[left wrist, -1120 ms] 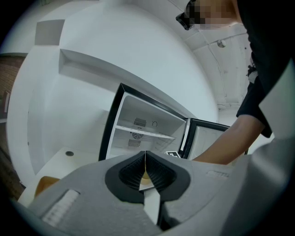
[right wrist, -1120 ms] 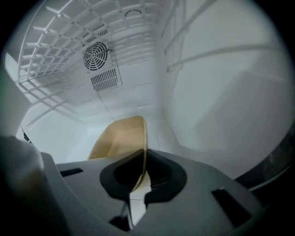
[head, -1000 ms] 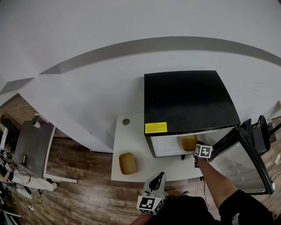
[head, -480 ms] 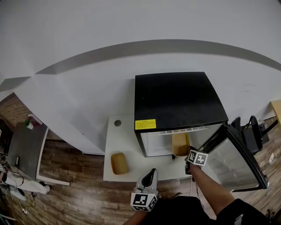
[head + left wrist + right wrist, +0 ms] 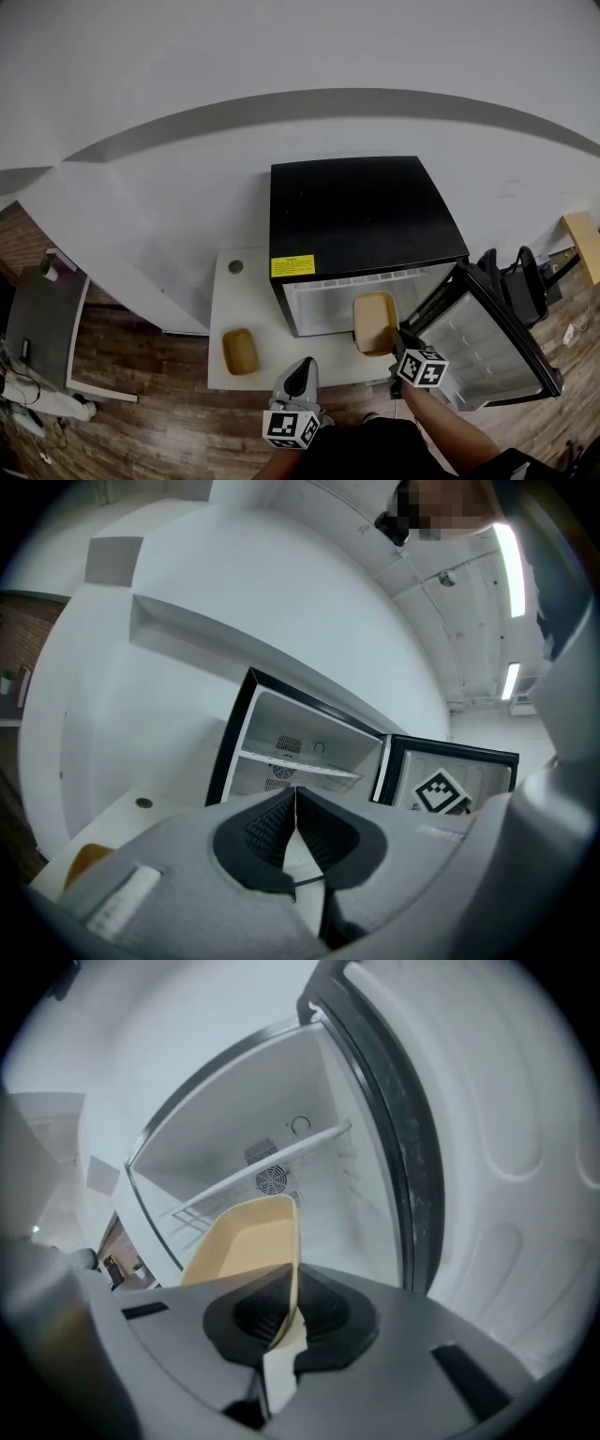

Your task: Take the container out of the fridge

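Right gripper (image 5: 291, 1305) pinching container (image 5: 242, 1246) rim, fridge (image 5: 366, 216) open

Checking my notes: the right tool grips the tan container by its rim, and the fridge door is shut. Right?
No: the fridge door stands open, as the head view shows. The right tool does grip the tan container by its rim.

Hand-held grippers (image 5: 294, 795) (image 5: 293, 1275) both closed

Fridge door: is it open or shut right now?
Open. The fridge door is swung wide out from the fridge, whose white inside shows in both gripper views.
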Tool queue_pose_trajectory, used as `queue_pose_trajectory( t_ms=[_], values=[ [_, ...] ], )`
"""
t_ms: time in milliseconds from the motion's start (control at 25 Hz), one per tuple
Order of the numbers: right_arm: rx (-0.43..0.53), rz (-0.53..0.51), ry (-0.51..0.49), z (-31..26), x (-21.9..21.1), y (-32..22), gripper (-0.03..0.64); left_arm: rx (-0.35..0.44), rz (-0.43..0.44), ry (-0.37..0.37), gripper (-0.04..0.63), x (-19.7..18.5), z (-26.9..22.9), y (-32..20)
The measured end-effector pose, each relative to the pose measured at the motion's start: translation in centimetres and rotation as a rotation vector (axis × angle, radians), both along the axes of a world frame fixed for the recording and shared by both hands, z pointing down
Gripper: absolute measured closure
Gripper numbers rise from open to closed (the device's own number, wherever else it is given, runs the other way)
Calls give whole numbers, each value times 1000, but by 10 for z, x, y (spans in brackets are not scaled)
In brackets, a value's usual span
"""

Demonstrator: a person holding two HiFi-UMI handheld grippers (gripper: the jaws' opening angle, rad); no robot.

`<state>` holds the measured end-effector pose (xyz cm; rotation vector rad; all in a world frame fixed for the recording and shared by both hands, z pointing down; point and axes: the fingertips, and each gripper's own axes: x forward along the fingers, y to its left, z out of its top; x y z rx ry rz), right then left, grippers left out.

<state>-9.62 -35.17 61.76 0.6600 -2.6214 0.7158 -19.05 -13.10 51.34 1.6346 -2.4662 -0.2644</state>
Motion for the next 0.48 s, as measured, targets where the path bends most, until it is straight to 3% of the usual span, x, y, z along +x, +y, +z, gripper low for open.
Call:
queue_pose_trajectory(
  t_ms=[280,480],
  values=[
    [119,-50,-44,-53,22,33,603,24,-40,-22,580,-11,-15,16],
    [194,-44,-91,-92,32,42,603,28,-48,-82,578,-15,-30,26]
  ],
)
